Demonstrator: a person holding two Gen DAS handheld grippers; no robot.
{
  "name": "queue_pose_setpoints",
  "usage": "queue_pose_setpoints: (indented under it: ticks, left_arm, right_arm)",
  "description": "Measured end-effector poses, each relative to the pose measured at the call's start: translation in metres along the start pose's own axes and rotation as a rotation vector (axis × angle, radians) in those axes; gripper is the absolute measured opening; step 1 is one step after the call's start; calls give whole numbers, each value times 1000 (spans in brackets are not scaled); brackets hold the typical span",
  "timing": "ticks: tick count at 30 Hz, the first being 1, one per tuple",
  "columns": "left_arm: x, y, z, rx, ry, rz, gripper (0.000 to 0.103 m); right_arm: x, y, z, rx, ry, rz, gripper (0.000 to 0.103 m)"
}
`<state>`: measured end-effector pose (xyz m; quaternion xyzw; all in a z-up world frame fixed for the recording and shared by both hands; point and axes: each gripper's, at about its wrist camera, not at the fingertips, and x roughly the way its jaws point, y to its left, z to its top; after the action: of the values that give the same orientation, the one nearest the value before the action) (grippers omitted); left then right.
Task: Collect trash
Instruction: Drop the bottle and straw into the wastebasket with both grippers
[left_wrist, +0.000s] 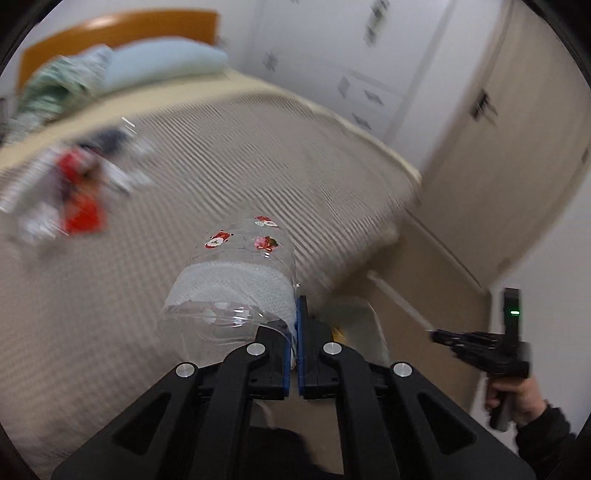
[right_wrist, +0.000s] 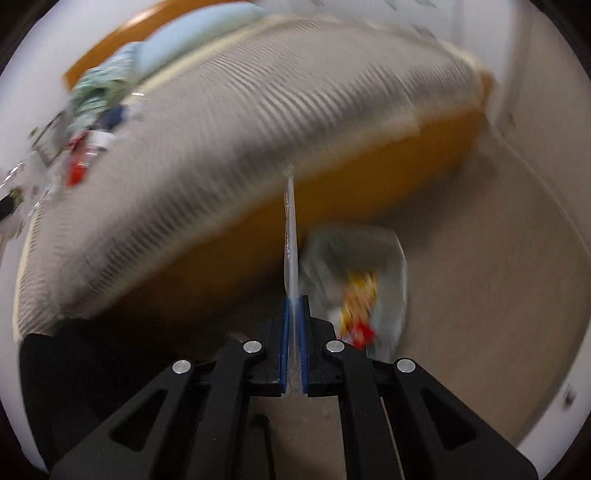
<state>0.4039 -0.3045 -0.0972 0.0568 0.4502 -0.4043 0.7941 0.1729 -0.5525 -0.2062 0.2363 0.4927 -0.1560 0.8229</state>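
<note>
The task was in the middle, as far as the pictures showed. The left gripper (left_wrist: 296, 332) was closed on the edge of a clear plastic cup (left_wrist: 236, 288), which had small red and white stickers and a white paper inside it; the cup hung over the near part of the bed (left_wrist: 229, 177). The right gripper (right_wrist: 294, 332) was closed on a thin clear wrapper (right_wrist: 290, 236), long and narrow like a straw sleeve, which stood straight out from between the pads. Both things were therefore already picked up but not yet thrown away. On the floor beside the bed stood a bin lined with a pale bag (right_wrist: 391, 254), and a yellow and red packet (right_wrist: 358, 299) lay inside it, so I judge that some trash was collected already. The wrapper was just left of the bin in the right wrist view. Far on the left of the bed a blurred heap of red and white litter (left_wrist: 77, 199) was not yet collected, near a green cloth (left_wrist: 62, 88). I think that dropping the two held pieces and then this heap were left.
</note>
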Motion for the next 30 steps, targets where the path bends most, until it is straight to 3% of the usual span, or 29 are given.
queue_pose_setpoints:
  ticks: [4, 11, 13, 14, 15, 18, 23, 25, 30]
  left_arm:
    - [76, -53, -32, 65, 131, -3, 0]
    - [153, -66, -48, 68, 272, 52, 0]
    - [172, -67, -48, 66, 303, 62, 0]
    - [184, -68, -49, 64, 327, 56, 0]
    - [196, -70, -50, 59, 343, 55, 0]
    - [231, -80, -59, 75, 407, 54, 0]
    - [291, -103, -68, 194, 508, 50, 0]
    - [309, -108, -69, 197, 527, 44, 0]
    - [379, -123, -70, 141, 580, 0, 0]
  right_arm:
    - [71, -47, -31, 142, 91, -21, 5]
    - [185, -95, -20, 297, 206, -78, 6]
    - [213, -103, -12, 307, 238, -88, 19]
    - [225, -107, -9, 309, 255, -87, 47]
    - [233, -112, -8, 320, 257, -94, 66]
    - [232, -124, -16, 354, 227, -112, 67]
    - [196, -130, -42, 373, 146, -13, 69]
    - [181, -133, -55, 405, 111, 25, 69]
    - [158, -129, -68, 414, 71, -2, 69]
